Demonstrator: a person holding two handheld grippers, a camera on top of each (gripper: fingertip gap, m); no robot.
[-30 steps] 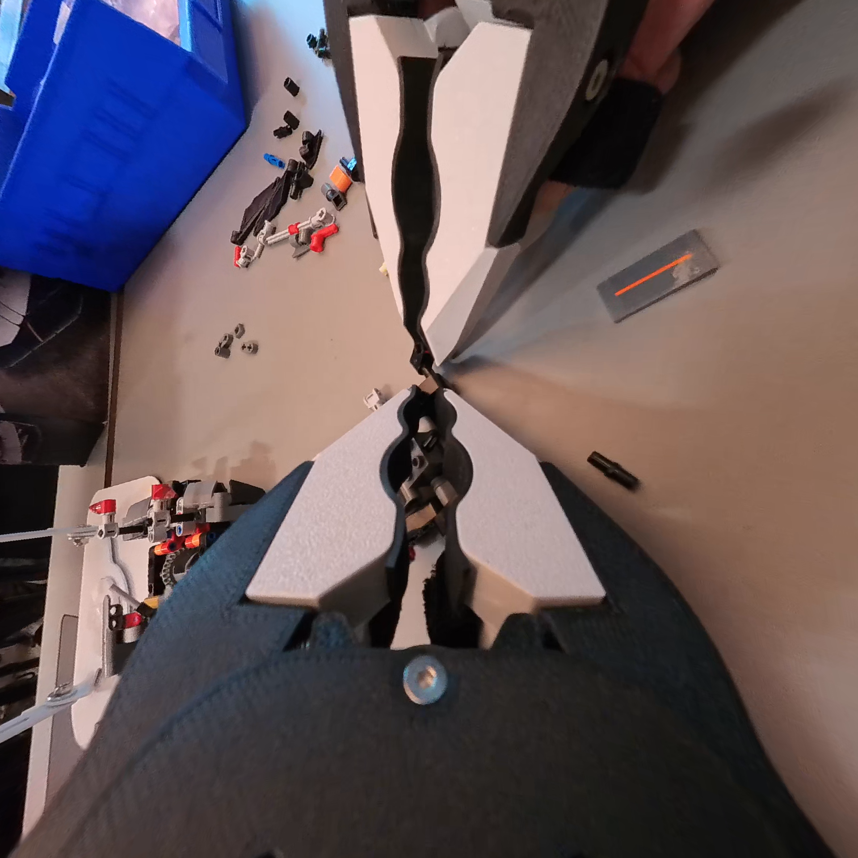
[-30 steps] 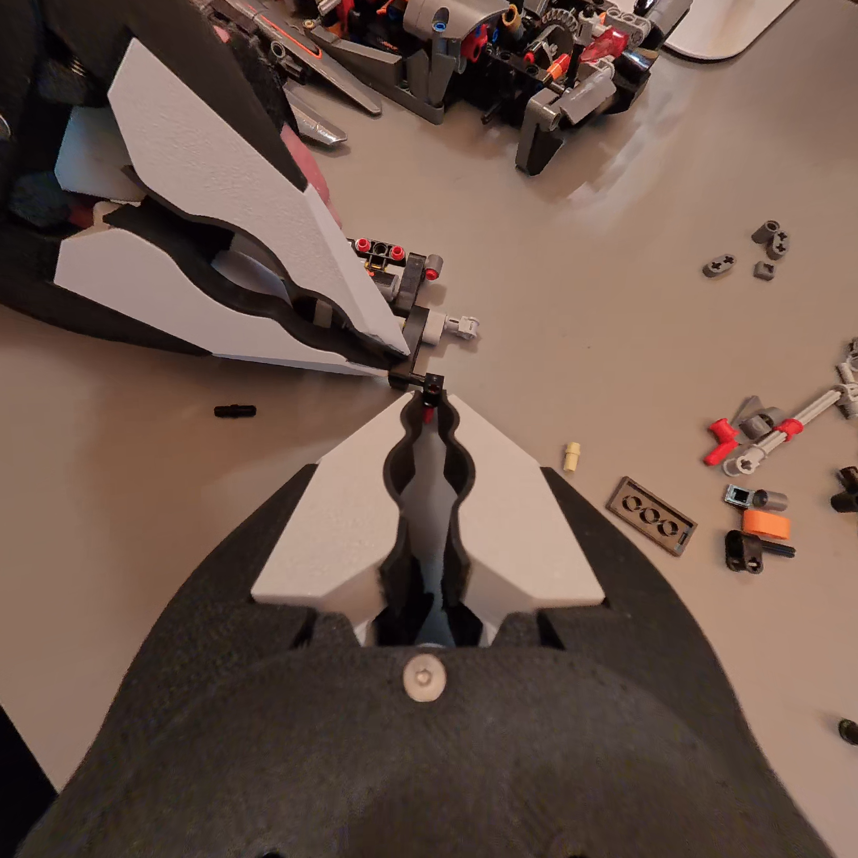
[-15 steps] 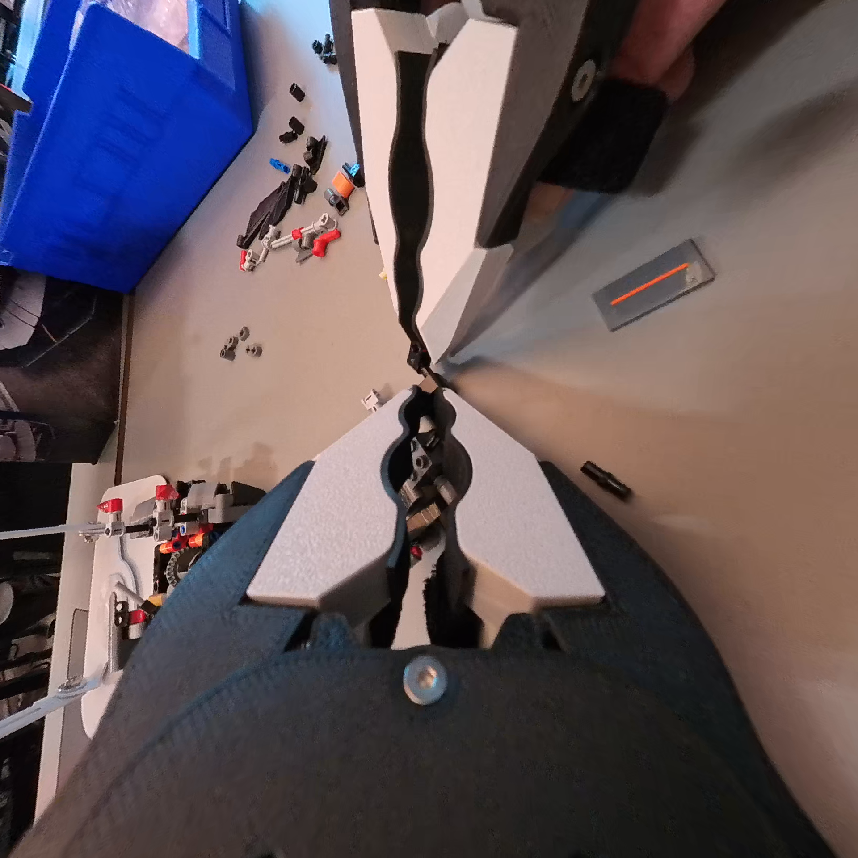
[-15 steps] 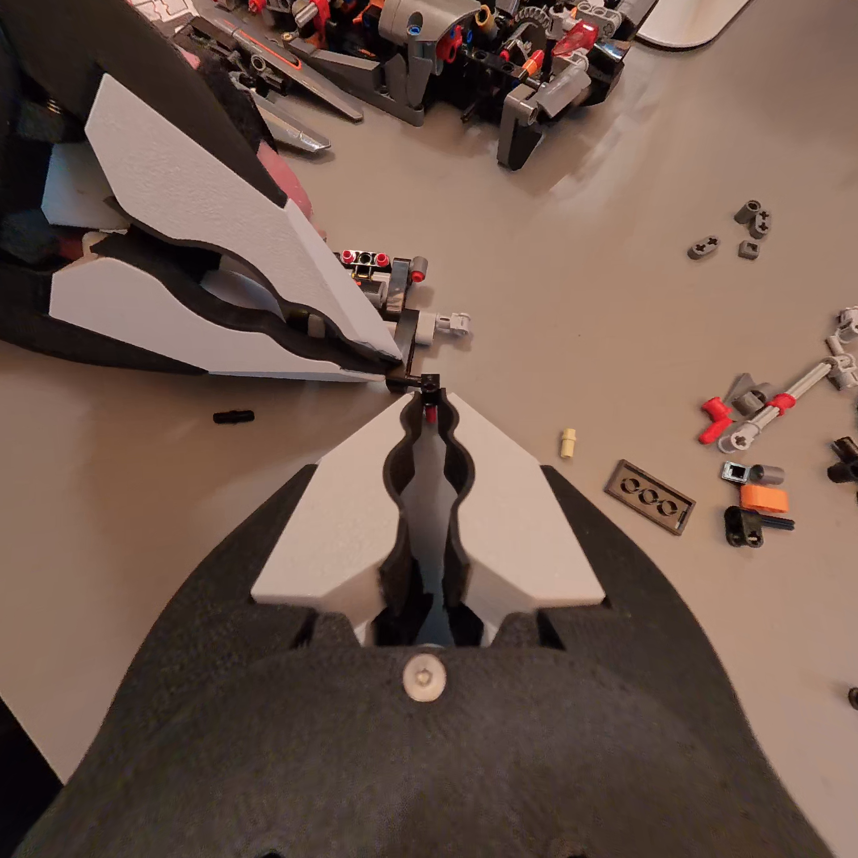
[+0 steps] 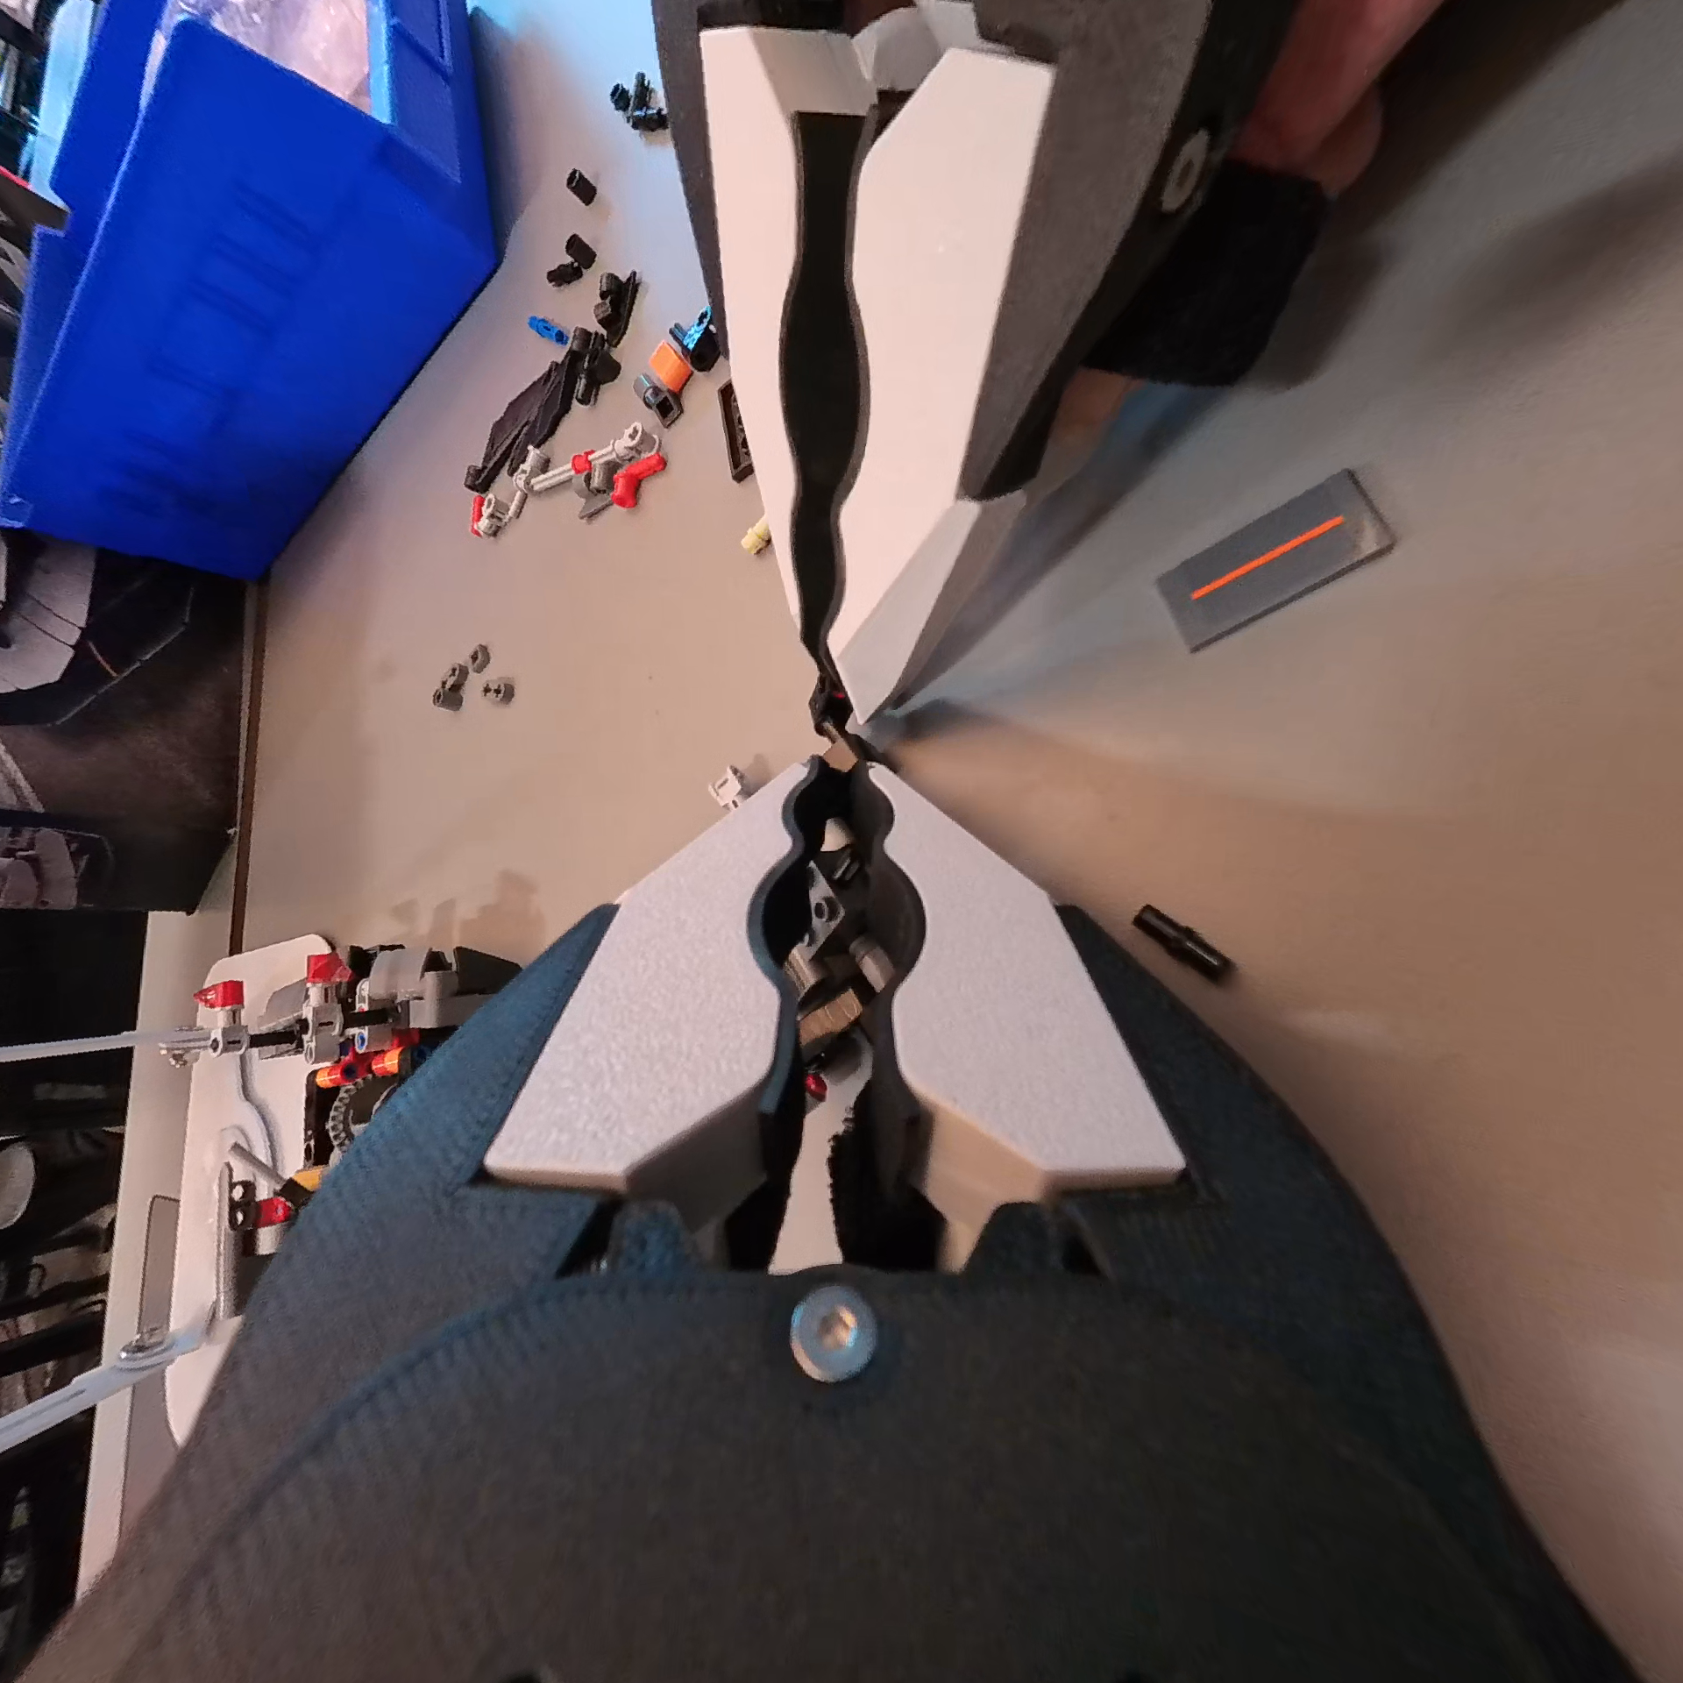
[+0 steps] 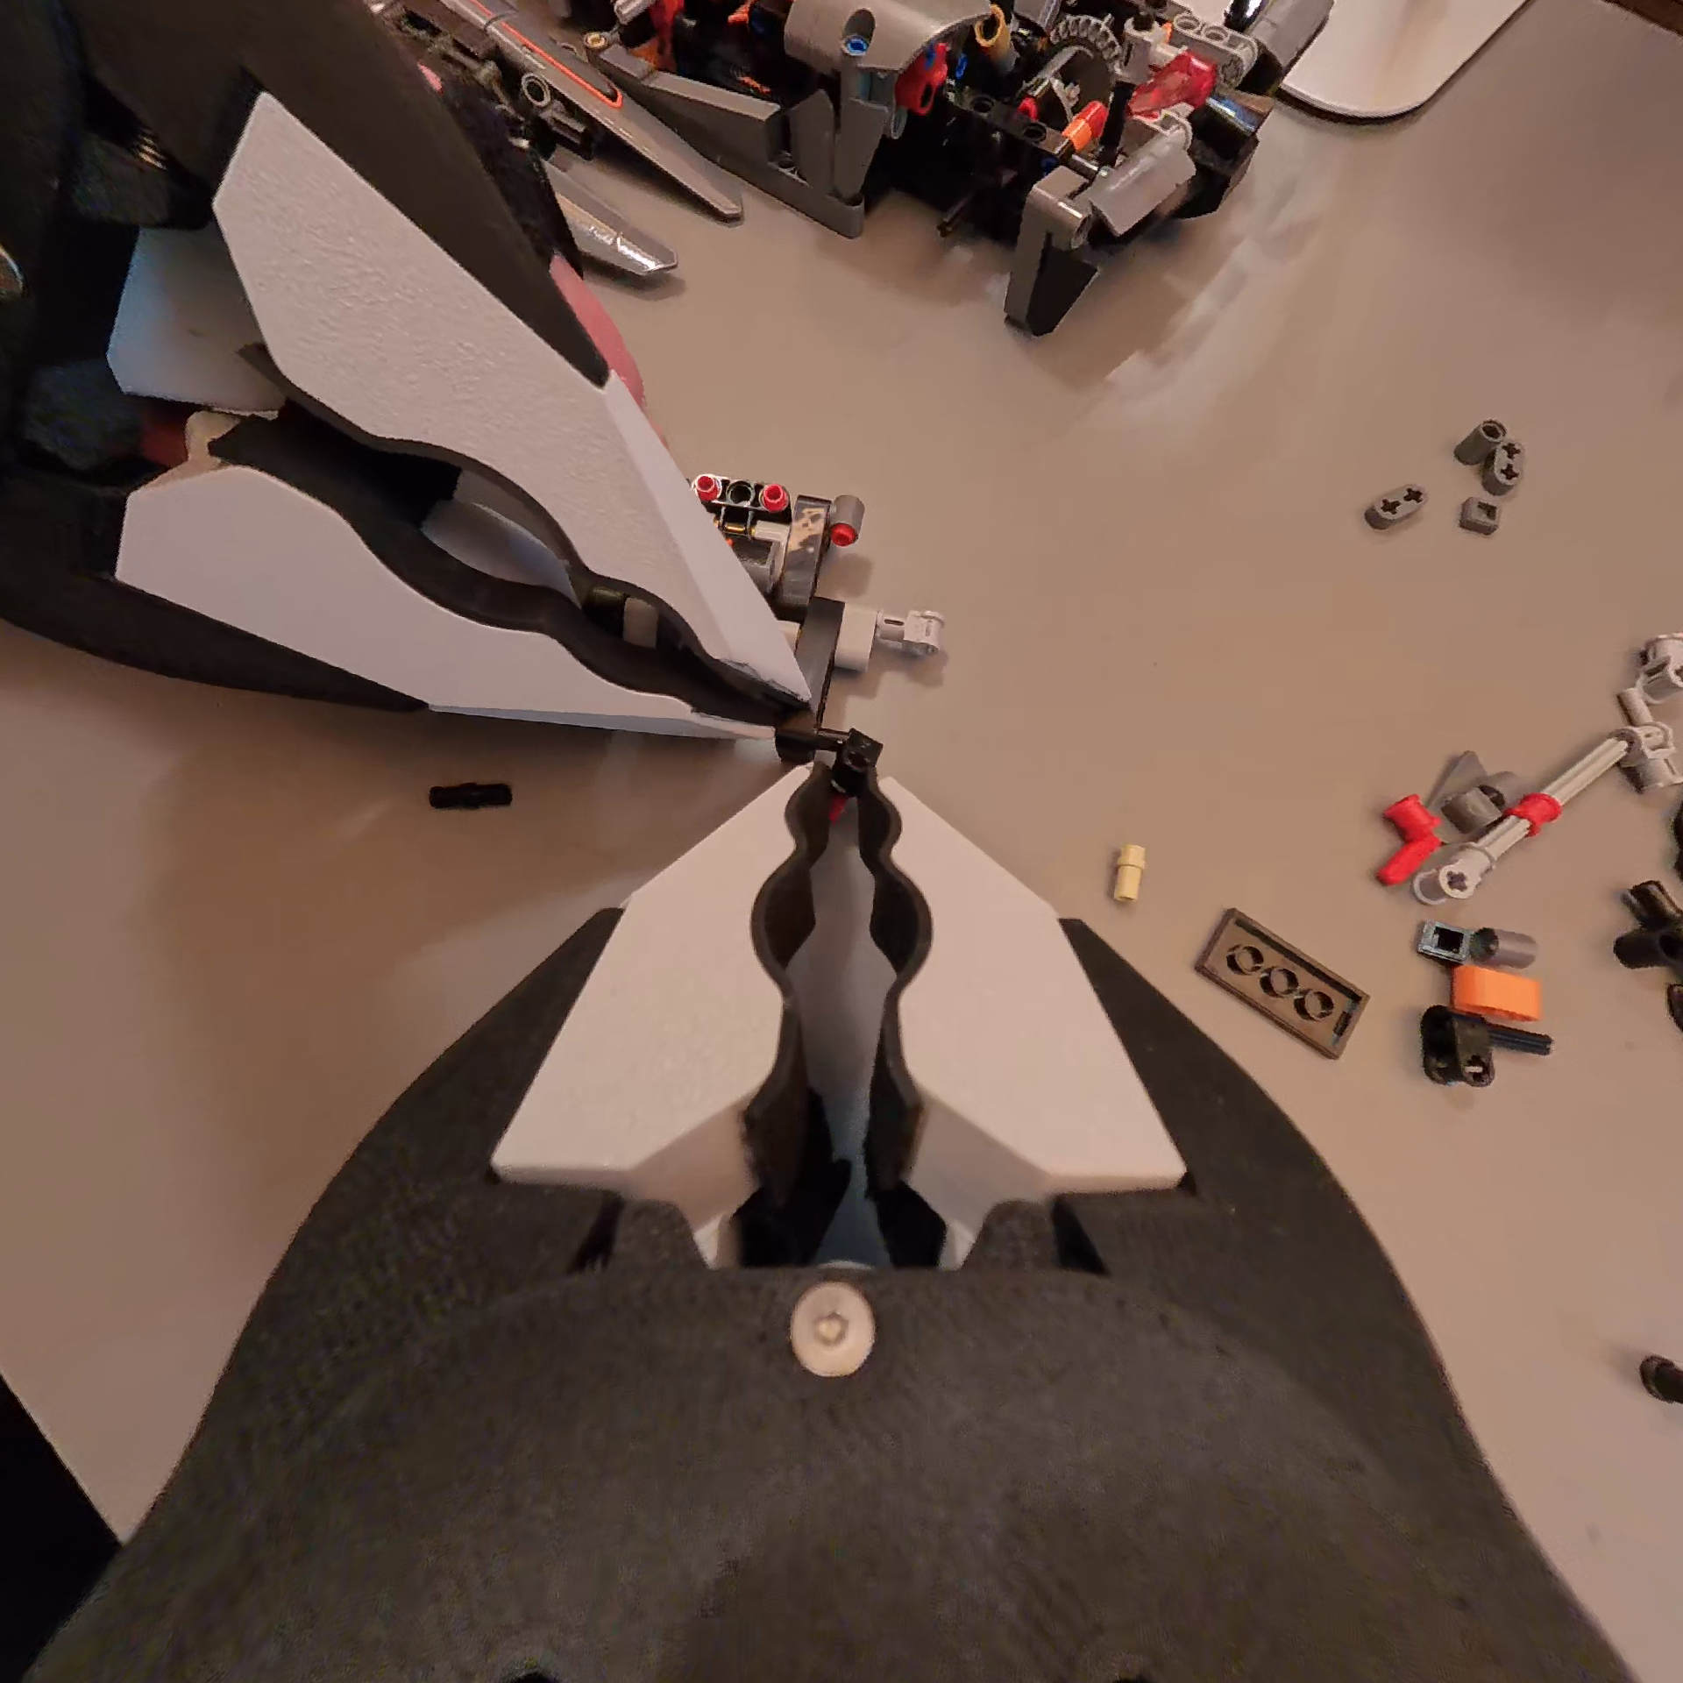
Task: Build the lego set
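My left gripper point(image 5: 842, 770) is shut on a small grey and black sub-assembly point(image 5: 833, 956). In the right wrist view this sub-assembly point(image 6: 792, 565) shows red pins and a light grey connector, and sticks out past the left gripper point(image 6: 790, 715). My right gripper point(image 6: 842, 788) is shut on a small black connector point(image 6: 858, 754) with a red pin behind it. The connector touches a thin black arm at the sub-assembly's lower end. The two grippers meet tip to tip just above the table. The right gripper point(image 5: 833, 703) comes in from above in the left wrist view.
The large partly built model point(image 6: 1002, 109) stands at the back beside a white tray point(image 6: 1384, 55). Loose parts lie to the right: a dark plate point(image 6: 1280, 984), a tan pin point(image 6: 1129, 872), a red and grey axle piece point(image 6: 1494, 820). A black pin point(image 6: 469, 795) lies left. A blue bin point(image 5: 228, 273) and a grey tile point(image 5: 1275, 560) are nearby. My two grippers' fingertips are within a few centimetres of each other. Left tips and right tips are each some 8 centimetres from the grey tile point(image 5: 1275, 560).
Both grippers stay tip to tip with their holds unchanged. The views have shifted only slightly.
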